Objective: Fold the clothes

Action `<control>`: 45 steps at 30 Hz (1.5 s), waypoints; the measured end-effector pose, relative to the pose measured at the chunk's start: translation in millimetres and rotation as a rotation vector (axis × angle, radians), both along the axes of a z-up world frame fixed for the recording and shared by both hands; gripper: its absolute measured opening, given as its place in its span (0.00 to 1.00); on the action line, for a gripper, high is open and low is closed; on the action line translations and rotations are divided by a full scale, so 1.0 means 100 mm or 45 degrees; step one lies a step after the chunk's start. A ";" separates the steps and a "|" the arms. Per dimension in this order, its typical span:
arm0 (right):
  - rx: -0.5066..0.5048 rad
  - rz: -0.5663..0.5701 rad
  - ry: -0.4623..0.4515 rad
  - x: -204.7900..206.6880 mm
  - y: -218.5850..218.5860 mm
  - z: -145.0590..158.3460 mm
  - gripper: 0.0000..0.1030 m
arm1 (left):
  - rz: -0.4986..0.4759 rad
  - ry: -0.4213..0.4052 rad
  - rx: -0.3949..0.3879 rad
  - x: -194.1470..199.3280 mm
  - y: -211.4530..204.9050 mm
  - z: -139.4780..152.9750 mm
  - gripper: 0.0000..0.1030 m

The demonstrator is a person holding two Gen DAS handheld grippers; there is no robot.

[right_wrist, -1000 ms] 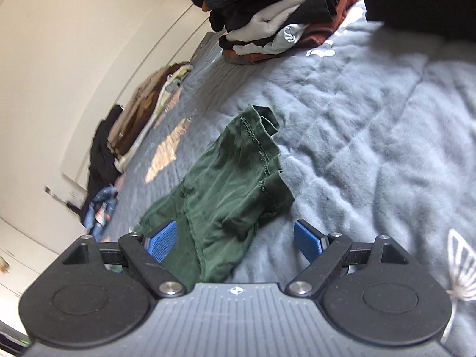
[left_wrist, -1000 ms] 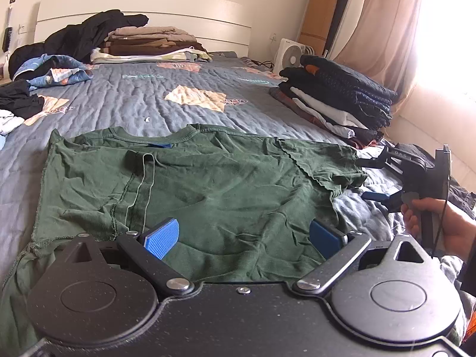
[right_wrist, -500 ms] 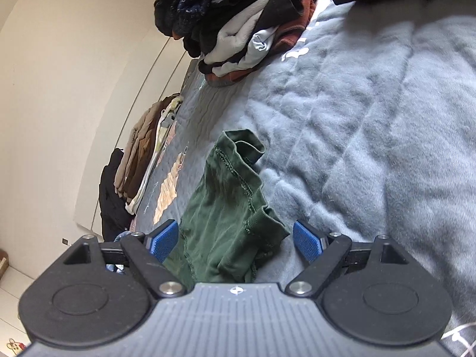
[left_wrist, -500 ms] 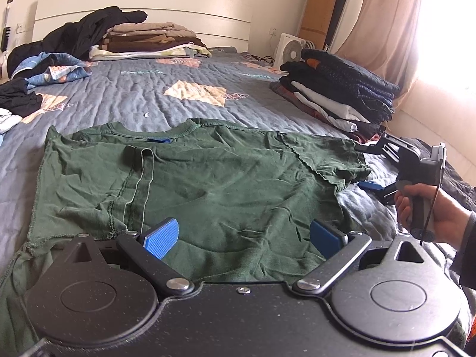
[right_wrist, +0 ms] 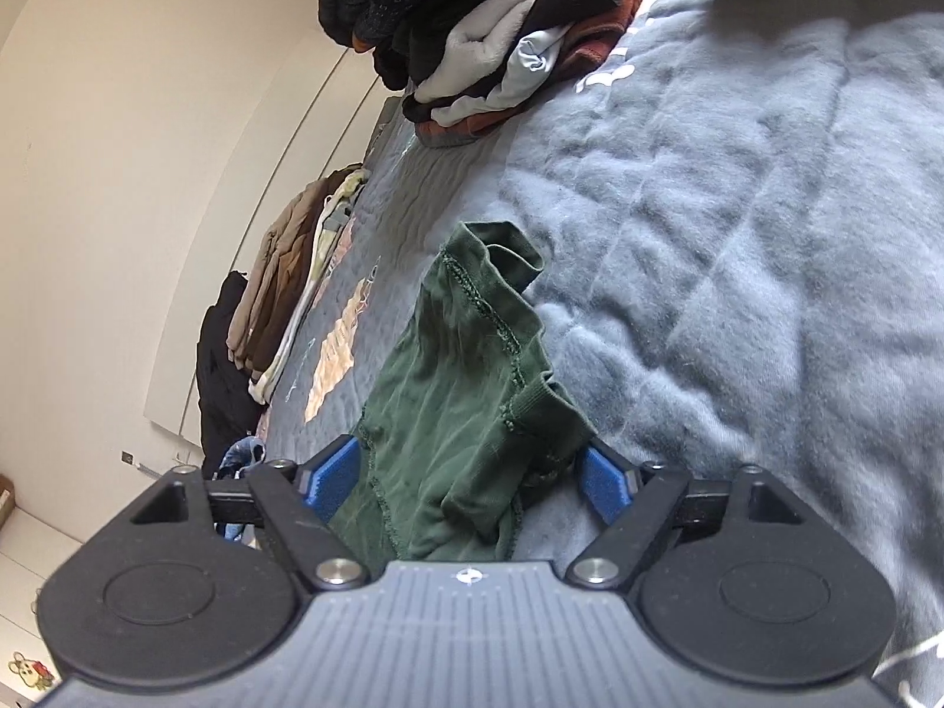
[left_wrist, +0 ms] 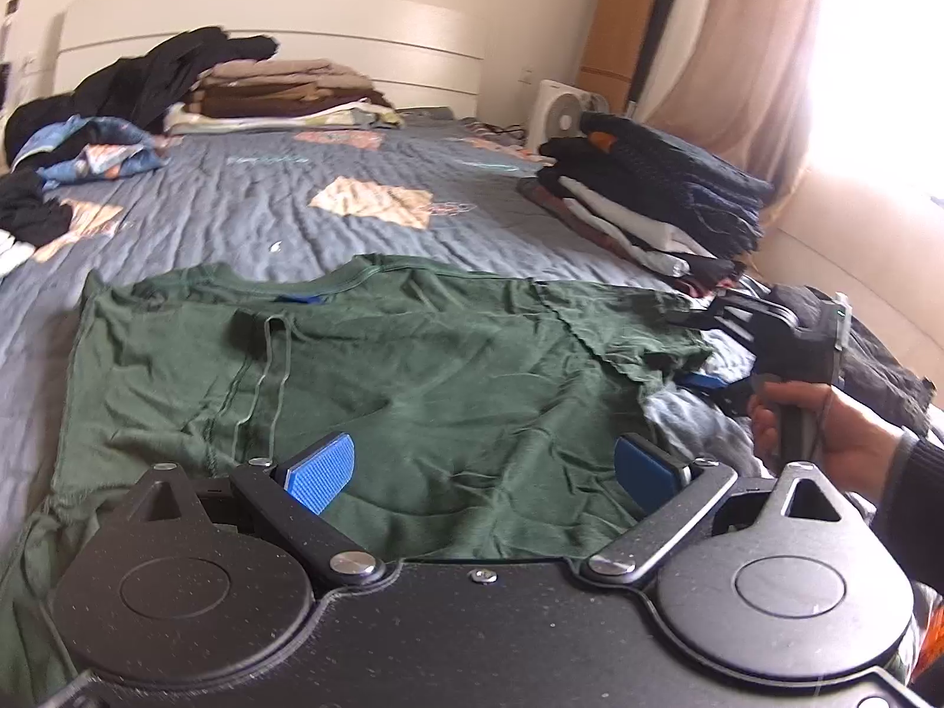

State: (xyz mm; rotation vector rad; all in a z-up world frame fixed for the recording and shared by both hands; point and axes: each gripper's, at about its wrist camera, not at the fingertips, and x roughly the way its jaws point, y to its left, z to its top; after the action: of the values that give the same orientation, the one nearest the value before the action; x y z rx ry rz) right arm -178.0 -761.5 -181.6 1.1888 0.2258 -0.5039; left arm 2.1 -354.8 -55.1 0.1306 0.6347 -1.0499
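1. The green shirt (left_wrist: 366, 377) lies spread out on the near part of the bed (left_wrist: 248, 200), not folded yet.
2. The right gripper (right_wrist: 472, 475) is closing its jaws around the shirt's right sleeve (right_wrist: 472, 366).
3. The left gripper (left_wrist: 481, 466) hangs open over the shirt's near edge.
4. Folded piles (left_wrist: 649, 200) sit far off, so some clothes look done.

Your T-shirt (left_wrist: 413, 377) lies spread on the bed (left_wrist: 283, 200), nearest you. A folded stack (left_wrist: 655, 200) sits behind it to the right. Another pile (left_wrist: 283, 88) rests against the headboard (left_wrist: 377, 29), far back.
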 end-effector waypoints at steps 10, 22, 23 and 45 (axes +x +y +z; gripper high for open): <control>-0.016 -0.006 0.006 0.01 -0.04 -0.01 0.49 | -0.085 -0.033 0.007 -0.22 -0.10 0.07 0.93; -0.195 0.041 -0.011 0.09 0.06 0.28 0.10 | -0.084 -0.027 0.002 -0.21 -0.10 0.09 0.94; -0.236 0.063 -0.005 0.13 0.10 0.34 0.10 | -0.083 -0.027 0.002 -0.21 -0.10 0.09 0.94; -0.853 1.041 0.203 1.12 1.67 0.88 0.13 | -0.029 -0.037 -0.049 -0.05 0.03 0.27 0.94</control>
State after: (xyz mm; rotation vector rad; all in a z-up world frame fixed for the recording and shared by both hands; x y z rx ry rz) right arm -65.6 -594.8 -93.5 0.3340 0.5936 0.0649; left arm -3.2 -351.5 -28.1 0.1192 0.5877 -1.0798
